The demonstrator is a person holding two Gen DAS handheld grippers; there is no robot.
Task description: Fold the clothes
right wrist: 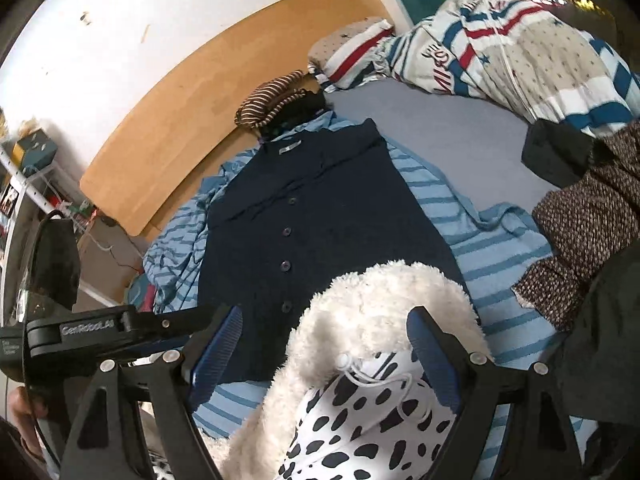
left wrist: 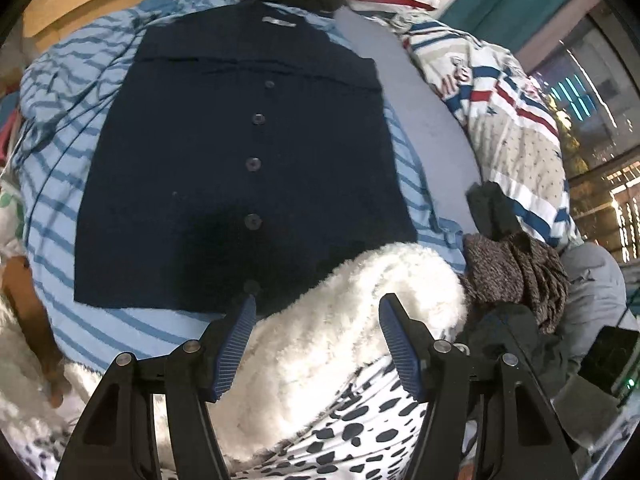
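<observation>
Spotted garment [left wrist: 352, 436], white fleece [left wrist: 344, 320] between wide-open left hand-held gripper [left wrist: 316, 344] — nothing gripped

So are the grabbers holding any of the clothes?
No. The left gripper and the right gripper are both open over the fluffy white garment, pinching nothing.
</observation>
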